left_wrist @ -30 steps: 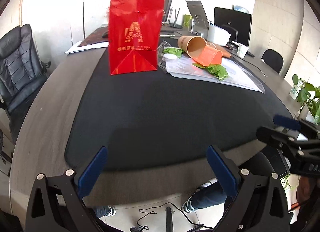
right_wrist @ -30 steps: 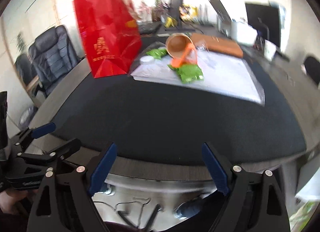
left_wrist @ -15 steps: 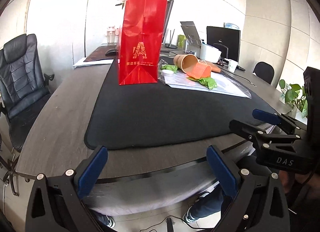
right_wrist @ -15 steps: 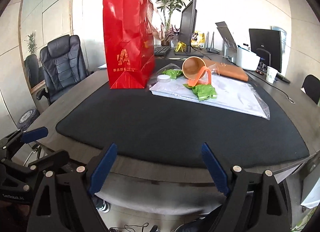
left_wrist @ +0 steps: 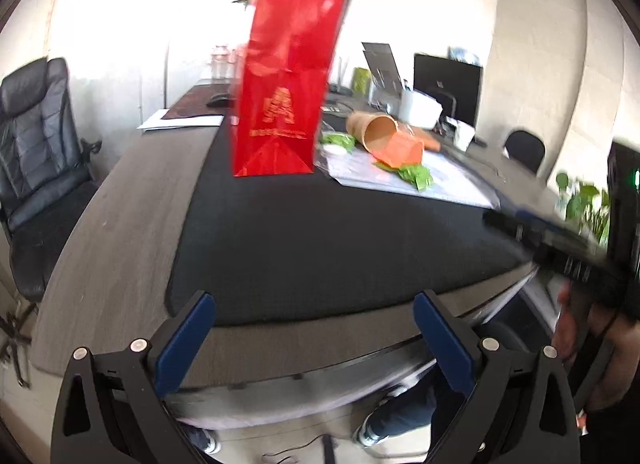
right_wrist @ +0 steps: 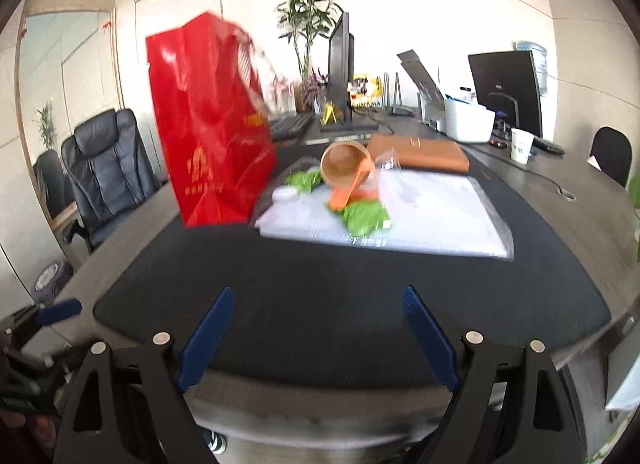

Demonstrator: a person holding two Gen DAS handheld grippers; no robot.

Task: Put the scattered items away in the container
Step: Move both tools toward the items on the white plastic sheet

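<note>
Presently: left gripper (left_wrist: 314,338) and right gripper (right_wrist: 318,338) both spread wide, empty, poised at near table edge over black mat (right_wrist: 340,284). Red bag (right_wrist: 212,124) upright at mat's far side; tipped paper cup (right_wrist: 344,166), orange piece (right_wrist: 352,188), green packets (right_wrist: 364,216) on clear plastic sheet (right_wrist: 436,216) just beside it.

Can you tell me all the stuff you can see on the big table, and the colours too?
bag: one, red, upright on the mat's far left
mat: one, black, covering the table
plastic sheet: one, clear, right of the bag
paper cup: one, brown, tipped over on the sheet
packet: one, orange, against the cup
green packets: two, on the sheet
lid: one, white, by the bag
left gripper: jaws open, empty
right gripper: jaws open, empty
</note>
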